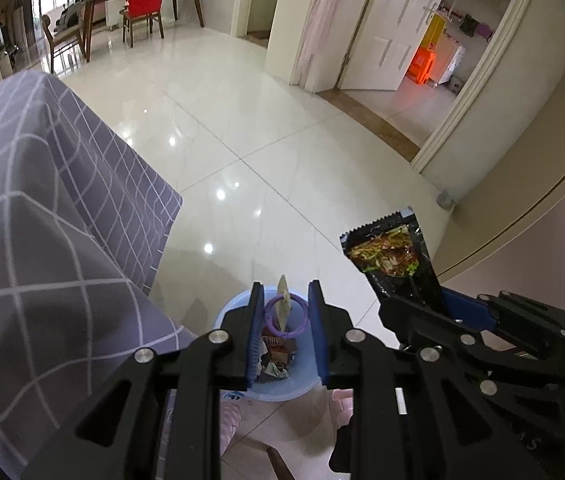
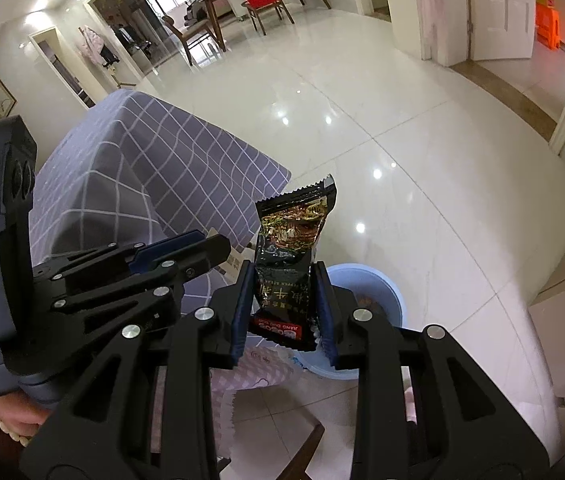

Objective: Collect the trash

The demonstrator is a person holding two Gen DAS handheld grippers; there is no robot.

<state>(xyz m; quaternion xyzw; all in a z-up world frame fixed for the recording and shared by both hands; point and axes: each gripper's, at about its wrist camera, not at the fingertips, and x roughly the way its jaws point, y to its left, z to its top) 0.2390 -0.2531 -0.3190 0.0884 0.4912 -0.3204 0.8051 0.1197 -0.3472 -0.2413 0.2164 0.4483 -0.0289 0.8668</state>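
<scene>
A crinkled black foil snack packet [image 2: 287, 268] is pinched upright in the right hand-held gripper [image 2: 283, 312]. The left hand-held gripper [image 1: 285, 332] is spread, empty, above a round blue plastic bin [image 1: 306, 390] of wrappers. At 10 o'clock, a checked grey tablecloth [image 1: 42, 200] is draped over the table.

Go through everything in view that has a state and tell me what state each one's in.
Left tongs: open, empty, over the bin.
Right tongs: shut on the packet.
Packet: held upright, sealed top end up.
Bin: on the floor, holding wrappers and a purple ring.
Door: open.
Tablecloth: draped over the table.
</scene>
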